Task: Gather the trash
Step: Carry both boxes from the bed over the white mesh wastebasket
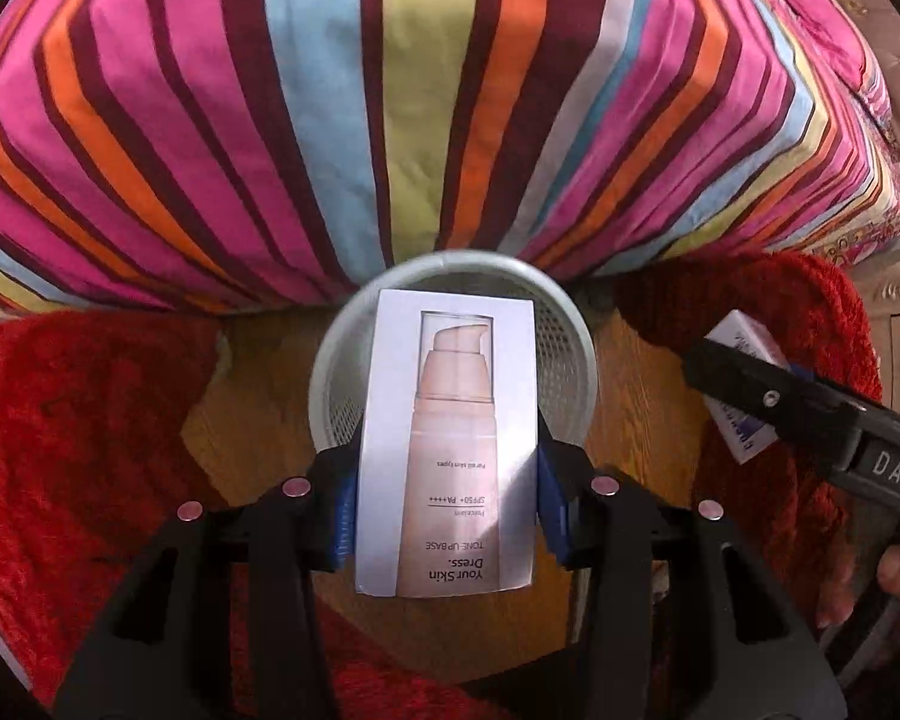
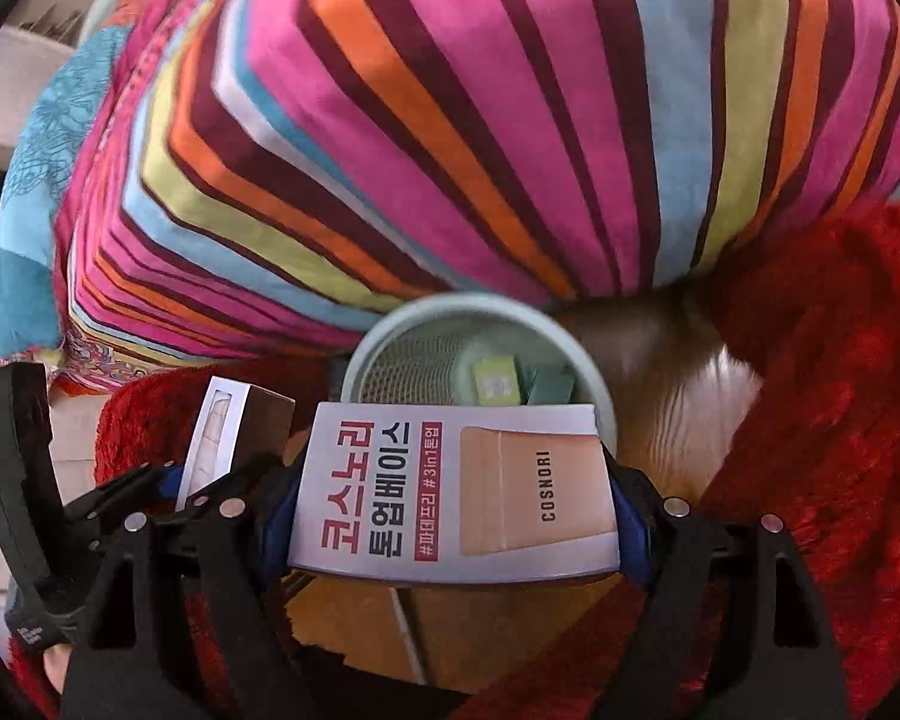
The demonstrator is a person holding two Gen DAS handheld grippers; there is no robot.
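Boxes number two in our grippers, one each. Our left gripper (image 1: 444,474) is clenched on a tall white box (image 1: 447,444) printed with a pump bottle, its blue pads (image 1: 343,516) pressing both long sides. We hold it over the near rim of the bin (image 1: 570,354). Our right gripper (image 2: 453,510) grasps a wider grey box (image 2: 456,492) with red and black Korean lettering and a tan panel, pads tight on its two ends. This box hangs at the bin's near edge in the right wrist view, covering part of the rim.

We count one bin, a pale round basket with mesh walls, standing on a wood floor (image 1: 258,396) just beside the bed. Inside it we see two items: a light green packet (image 2: 495,384) and a teal packet (image 2: 546,387), touching each other against the far wall.

Each camera catches the other gripper too. From the left wrist, the right one enters at the right edge with its box end showing and one hand (image 1: 858,588) below it. From the right wrist, the left one sits at lower left with the tall box seen edge-on.

We see one striped bedspread (image 1: 390,120) filling the upper half of both views, and red shaggy rug (image 1: 78,420) on both sides of the bin; whether that is one rug or two we cannot tell.
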